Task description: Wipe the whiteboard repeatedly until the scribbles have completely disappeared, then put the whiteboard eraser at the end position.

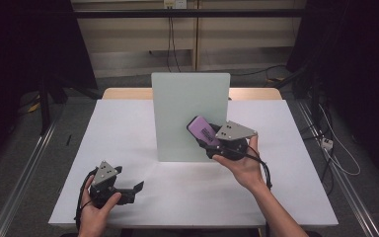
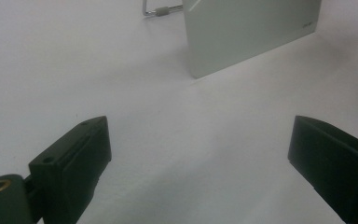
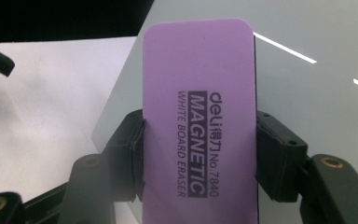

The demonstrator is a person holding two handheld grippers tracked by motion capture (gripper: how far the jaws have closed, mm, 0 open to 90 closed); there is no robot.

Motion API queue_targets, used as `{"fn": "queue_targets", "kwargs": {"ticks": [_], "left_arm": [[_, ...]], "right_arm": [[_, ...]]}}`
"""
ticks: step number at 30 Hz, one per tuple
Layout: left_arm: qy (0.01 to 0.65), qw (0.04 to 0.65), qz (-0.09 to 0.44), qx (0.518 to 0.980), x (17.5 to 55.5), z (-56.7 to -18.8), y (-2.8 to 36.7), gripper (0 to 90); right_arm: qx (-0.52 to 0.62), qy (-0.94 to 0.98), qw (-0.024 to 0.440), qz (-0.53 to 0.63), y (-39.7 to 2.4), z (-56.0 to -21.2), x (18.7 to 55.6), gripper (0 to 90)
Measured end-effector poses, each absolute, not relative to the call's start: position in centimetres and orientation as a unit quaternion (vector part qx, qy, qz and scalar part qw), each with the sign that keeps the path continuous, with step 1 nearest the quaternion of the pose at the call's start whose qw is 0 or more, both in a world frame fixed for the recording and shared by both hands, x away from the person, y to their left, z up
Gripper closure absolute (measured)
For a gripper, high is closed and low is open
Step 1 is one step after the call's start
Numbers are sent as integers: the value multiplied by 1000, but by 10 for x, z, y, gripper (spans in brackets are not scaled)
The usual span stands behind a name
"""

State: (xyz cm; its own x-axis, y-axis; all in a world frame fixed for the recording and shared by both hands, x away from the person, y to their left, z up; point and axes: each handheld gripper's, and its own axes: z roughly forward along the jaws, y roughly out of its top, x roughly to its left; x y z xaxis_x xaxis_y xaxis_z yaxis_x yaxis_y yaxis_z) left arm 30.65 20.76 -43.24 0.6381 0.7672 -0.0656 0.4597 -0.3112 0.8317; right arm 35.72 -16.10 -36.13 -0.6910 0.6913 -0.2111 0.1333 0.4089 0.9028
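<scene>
Eraser before upright board, on table.

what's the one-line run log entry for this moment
right tongs: shut on purple eraser | eraser: at whiteboard | left tongs: open, empty, low over table

Black two-jaw left tongs and right tongs, grey three-cornered top plates, brass-ringed screw holes, black trailing cables
</scene>
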Motion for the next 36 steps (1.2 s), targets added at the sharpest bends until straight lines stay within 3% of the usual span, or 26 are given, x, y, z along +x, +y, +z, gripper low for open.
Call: {"fn": "queue_targets", "kwargs": {"ticks": [11,29,36], "left_arm": [[383,436,174,795,308,-433,204,59],[373,443,170,797,305,-430,202,59],[369,443,174,798,301,-429,202,59]], "right_arm": [[262,797,275,470,-171,-366,348,413],[220,873,144,411,-158,-390,338,412],[199,900,123,368,-145,-397,332,412]]}}
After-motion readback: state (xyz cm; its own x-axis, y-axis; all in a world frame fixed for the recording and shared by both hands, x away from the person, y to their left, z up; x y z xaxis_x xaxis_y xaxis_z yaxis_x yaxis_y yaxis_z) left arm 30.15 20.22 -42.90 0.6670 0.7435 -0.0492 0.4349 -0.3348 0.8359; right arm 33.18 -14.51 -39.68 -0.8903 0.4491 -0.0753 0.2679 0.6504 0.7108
